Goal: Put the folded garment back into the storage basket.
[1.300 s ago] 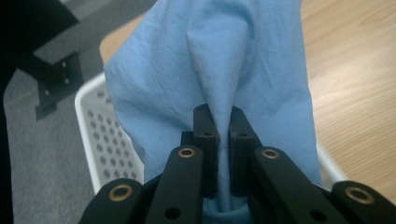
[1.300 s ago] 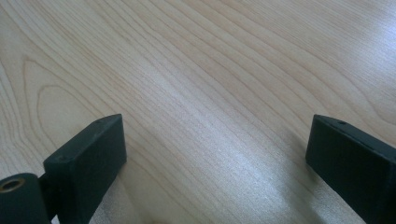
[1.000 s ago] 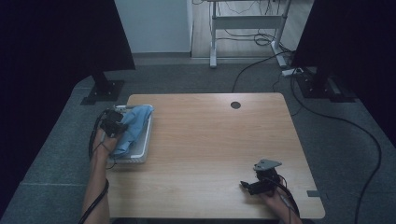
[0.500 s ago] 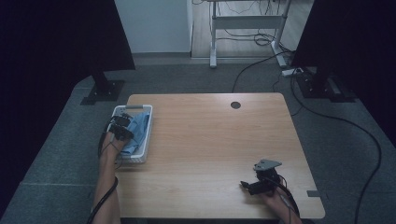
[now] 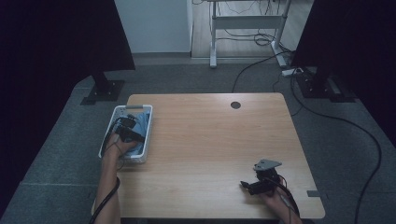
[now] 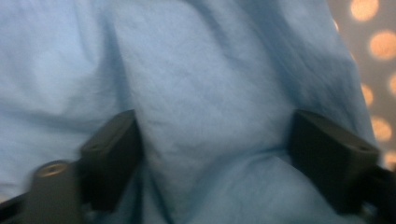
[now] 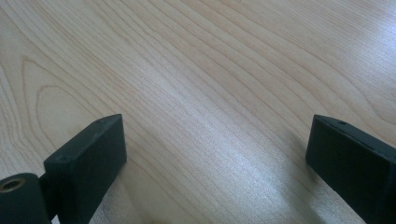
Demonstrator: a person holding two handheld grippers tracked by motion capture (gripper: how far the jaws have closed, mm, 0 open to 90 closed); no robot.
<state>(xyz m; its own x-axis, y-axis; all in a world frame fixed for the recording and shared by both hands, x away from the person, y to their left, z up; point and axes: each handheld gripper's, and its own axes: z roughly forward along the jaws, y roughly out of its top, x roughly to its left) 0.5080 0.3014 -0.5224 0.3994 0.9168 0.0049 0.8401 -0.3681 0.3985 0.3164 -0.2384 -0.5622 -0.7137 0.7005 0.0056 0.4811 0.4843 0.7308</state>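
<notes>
1. The blue cloth (image 5: 142,127) lies in the white basket (image 5: 148,135) at middle left of the high view.
2. The left gripper (image 5: 132,135) sits on it, jaws just spread, cloth bulging loosely between them.
3. The right gripper (image 5: 250,185), lower right, rests released on the table (image 5: 210,140).

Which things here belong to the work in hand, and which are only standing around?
Part of the work:
- blue cloth, lying in the basket
- white basket
- left gripper, jaws just opened, apart over the cloth

Standing around:
- right gripper, open on the bare wooden table
- floor cables
</notes>
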